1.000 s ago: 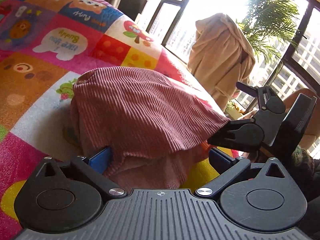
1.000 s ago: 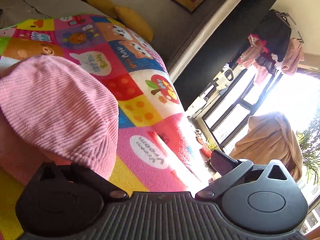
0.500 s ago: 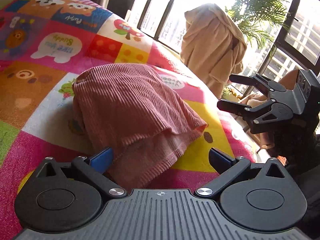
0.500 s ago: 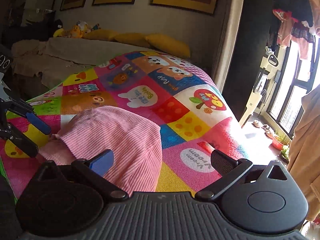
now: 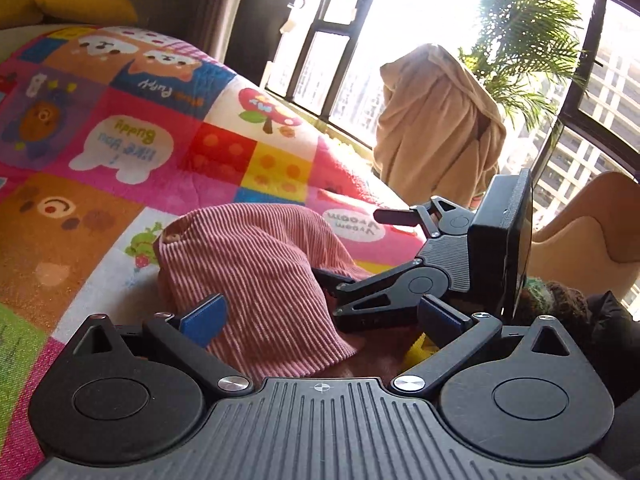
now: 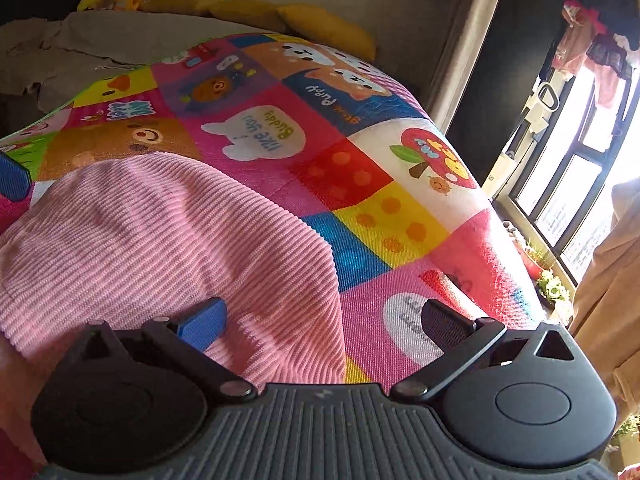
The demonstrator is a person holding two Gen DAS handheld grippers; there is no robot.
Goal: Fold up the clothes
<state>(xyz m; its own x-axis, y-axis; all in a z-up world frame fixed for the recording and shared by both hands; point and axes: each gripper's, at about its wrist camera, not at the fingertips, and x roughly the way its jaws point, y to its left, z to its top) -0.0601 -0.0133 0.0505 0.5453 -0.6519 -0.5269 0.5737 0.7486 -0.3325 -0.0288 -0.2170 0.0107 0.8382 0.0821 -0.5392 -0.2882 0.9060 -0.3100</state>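
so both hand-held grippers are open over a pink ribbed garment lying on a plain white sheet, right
Not quite: the pink ribbed garment lies on a colourful cartoon patchwork blanket, not a plain white sheet, as the right wrist view shows. Both hand-held grippers, left and right, are open.

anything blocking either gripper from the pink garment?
Nothing visible does. The pink ribbed garment lies on the patchwork blanket, directly ahead of the open left gripper and the open right gripper; its near fold lies between both sets of fingers.

A home bedroom: cartoon patchwork quilt [image 6: 360,168] on a bed, yellow pillows [image 6: 328,30], hanging laundry [image 6: 592,56]
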